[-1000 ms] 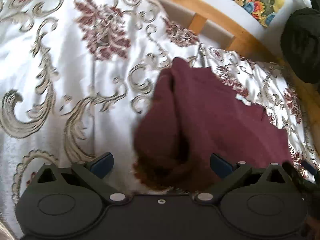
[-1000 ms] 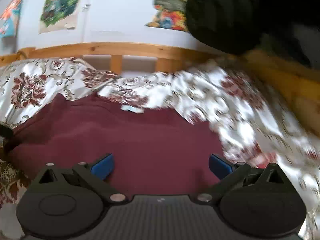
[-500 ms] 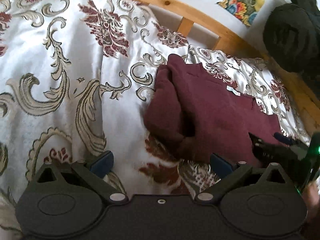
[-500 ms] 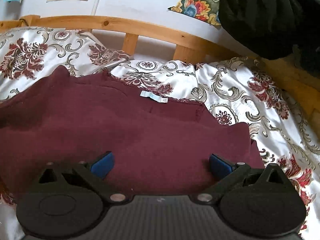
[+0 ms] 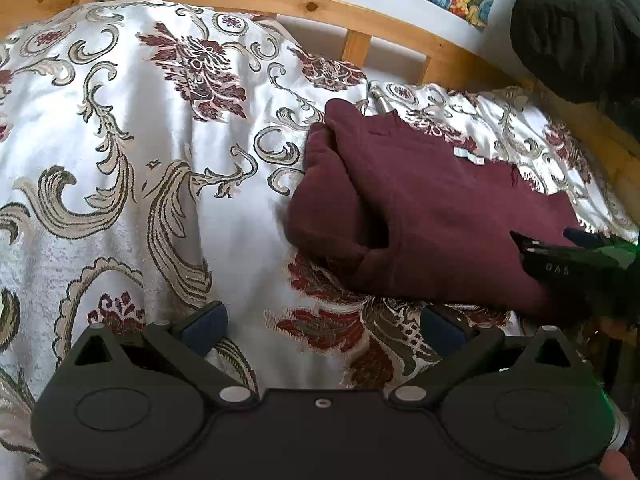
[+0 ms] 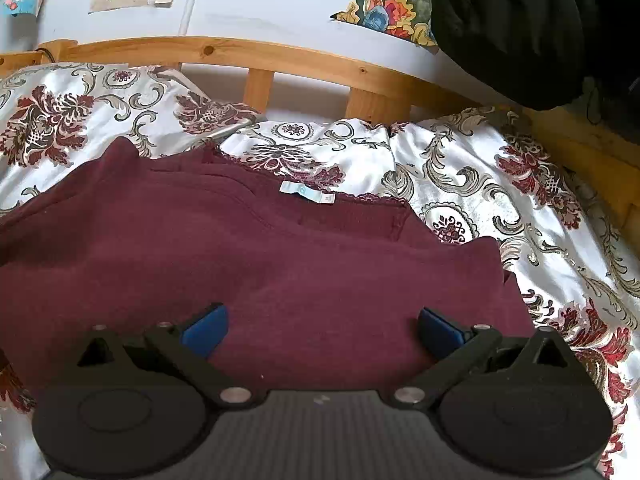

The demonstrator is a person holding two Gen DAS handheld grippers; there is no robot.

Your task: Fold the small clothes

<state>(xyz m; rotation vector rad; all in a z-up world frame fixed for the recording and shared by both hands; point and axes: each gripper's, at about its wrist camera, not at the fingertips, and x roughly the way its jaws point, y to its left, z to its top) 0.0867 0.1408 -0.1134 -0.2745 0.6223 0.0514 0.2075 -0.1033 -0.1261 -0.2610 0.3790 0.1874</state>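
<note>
A maroon garment (image 5: 420, 216) lies partly folded on the patterned bedspread (image 5: 120, 160), its left side doubled over into a thick roll, a small white label near its far edge. My left gripper (image 5: 320, 328) is open and empty, above the bedspread just in front of the garment's near edge. My right gripper (image 6: 320, 328) is open and empty, hovering over the garment (image 6: 260, 260). The right gripper's black body also shows in the left wrist view (image 5: 572, 264), over the garment's right end.
A wooden bed rail (image 6: 280, 60) runs along the back, with a white wall and posters behind. A bulky black object (image 6: 520, 28) hangs at the upper right. The bedspread (image 6: 500, 200) extends right of the garment.
My left gripper has pulled back from the garment's folded left side, which now lies released on the bed. My right gripper has settled over the garment's middle.
</note>
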